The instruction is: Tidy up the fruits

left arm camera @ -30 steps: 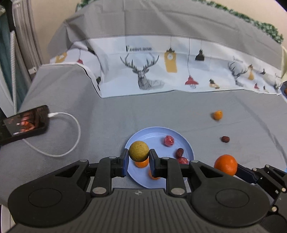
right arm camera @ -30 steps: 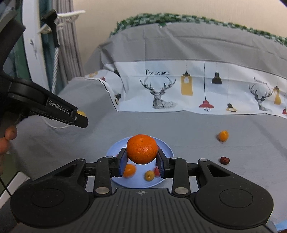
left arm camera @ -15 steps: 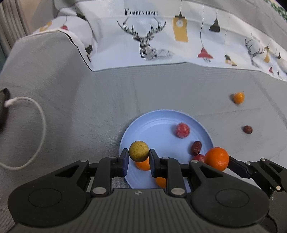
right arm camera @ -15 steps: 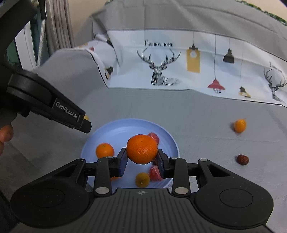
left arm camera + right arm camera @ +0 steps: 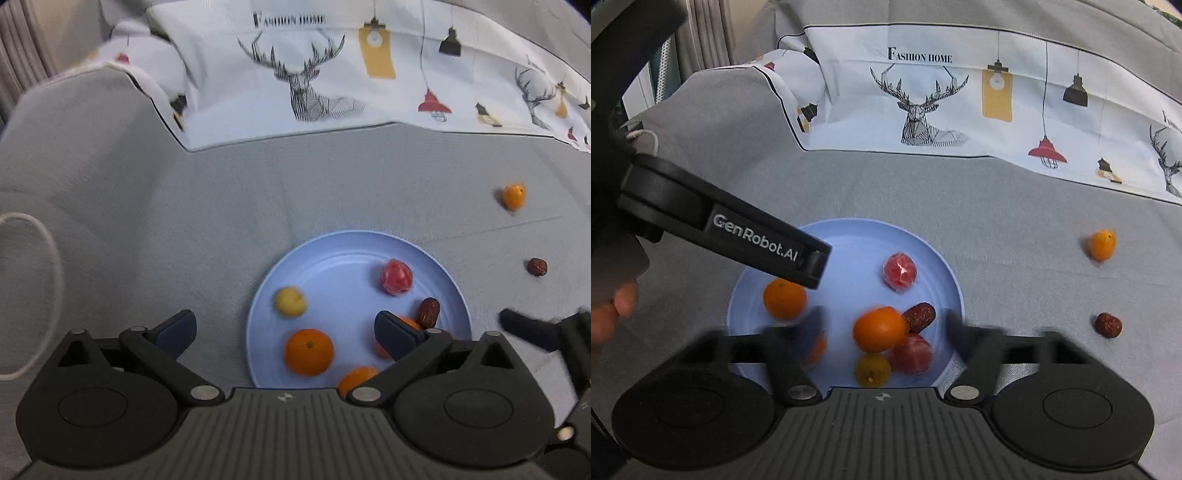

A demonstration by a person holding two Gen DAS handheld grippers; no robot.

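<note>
Between the spread fingers of the left gripper sits the blue plate, on a grey sheet. Its jaws are opening and already stand wide, with nothing pressed by the pads. A yellow fruit, blurred, lies on the plate just ahead of the gap, free of both fingers. Nearer the tool, between the fingers, is an orange. Part of another orange fruit shows at the plate's near rim, against the tool's body. A wrapped red fruit lies farther out and to the right, and a brown date sits just past the right fingertip.

Under the right gripper the same plate fills the middle. These jaws are opening too, both fingers smeared by motion. A large orange is between them, blurred, and neither pad touches it. It overlaps a date on its right, a red fruit below it and a small yellow-orange fruit nearest the tool. The left gripper's finger reaches across the plate from the left.

Off the plate, to the right and well apart, lie a kumquat and a loose date on the sheet. Beyond is a deer-print cloth.
</note>
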